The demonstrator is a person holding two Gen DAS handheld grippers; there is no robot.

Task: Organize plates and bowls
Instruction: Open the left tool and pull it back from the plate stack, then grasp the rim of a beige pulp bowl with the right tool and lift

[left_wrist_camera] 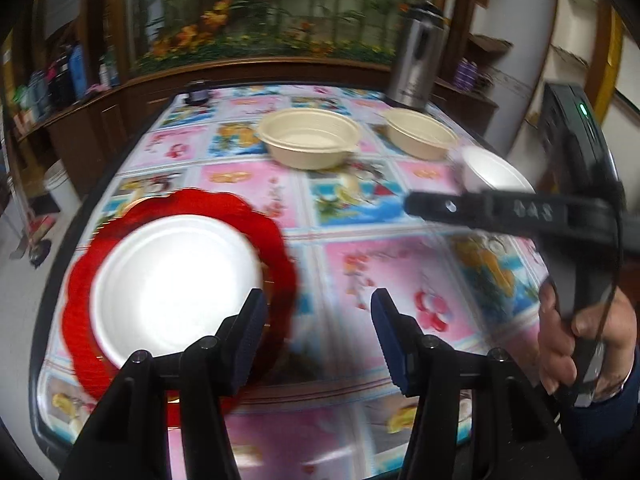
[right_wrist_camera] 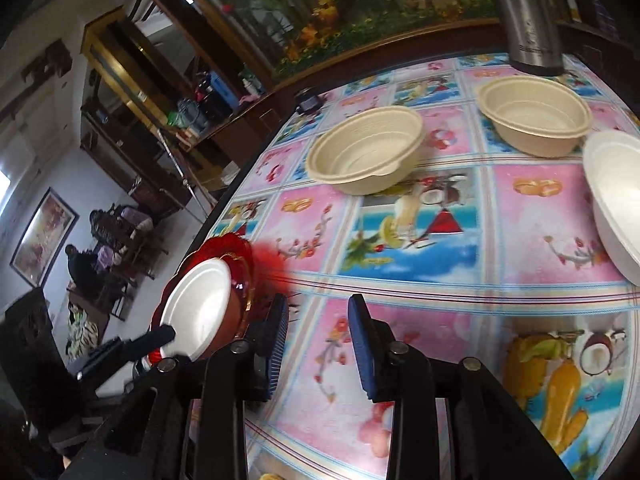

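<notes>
Nearest the left wrist camera, the left claw [left_wrist_camera: 318,312] stands spread with nothing between its blue pads, hovering over the flowered tabletop [left_wrist_camera: 400,280]. Just to its left, touching the view of its left finger, lies the white plate [left_wrist_camera: 176,284] stacked on the red scalloped plate [left_wrist_camera: 276,240], both flat near the tabletop's near-left corner. The right claw [right_wrist_camera: 318,320] is likewise parted and empty, its pads clear of everything; from its own camera the same plate stack [right_wrist_camera: 200,312] sits low to its left, at the tabletop's edge. Farther out, toward the middle, rests a beige bowl [right_wrist_camera: 366,152], and beyond it to the right a second beige bowl [right_wrist_camera: 536,114], well apart from the first. A white bowl [right_wrist_camera: 616,196] lies at the right edge, close beside the second beige one. At the far end stands a steel flask [left_wrist_camera: 416,60]. The deciding relation, as I judge it: the bowls all lie ahead and to the right, so the right claw is the nearer one for them, while the plates sit on the left claw's side. The bowls are round, so no axis favours one approach.
</notes>
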